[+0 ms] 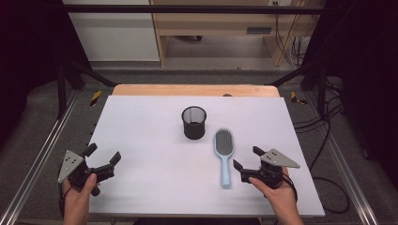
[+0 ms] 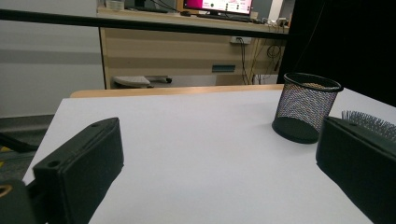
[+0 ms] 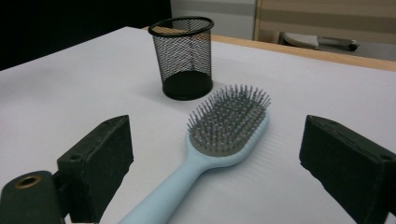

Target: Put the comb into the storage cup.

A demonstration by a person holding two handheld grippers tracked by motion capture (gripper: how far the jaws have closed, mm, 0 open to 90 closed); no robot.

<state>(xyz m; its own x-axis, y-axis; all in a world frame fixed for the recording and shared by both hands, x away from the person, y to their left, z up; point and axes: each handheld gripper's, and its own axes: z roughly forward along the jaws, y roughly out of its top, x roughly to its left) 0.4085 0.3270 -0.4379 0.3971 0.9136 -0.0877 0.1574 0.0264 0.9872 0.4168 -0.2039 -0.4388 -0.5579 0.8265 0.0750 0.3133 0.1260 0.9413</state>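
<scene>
The hairbrush (image 1: 224, 154) lies flat on the white table (image 1: 150, 140), bristles up, its head towards the far side and its light blue handle pointing back at the person; it is untouched and not lifted. Its head sits just beside the black mesh cup (image 1: 194, 122), apart from it, and the cup stands upright and looks empty. The right gripper (image 1: 246, 158) is near the handle, on its right, with its fingers (image 3: 98, 158) spread wide; in the right gripper view the handle runs up between them, but neither pad presses on it. The left gripper (image 1: 102, 153) is well apart at the left edge of the table, held in the left hand (image 1: 80, 194), fingers (image 2: 81, 163) likewise spread and holding nothing. Judgement: the work is at its start. The approach to the brush appears under way; the grasp, the lift and, most likely, setting the brush into the cup all remain to be done.
</scene>
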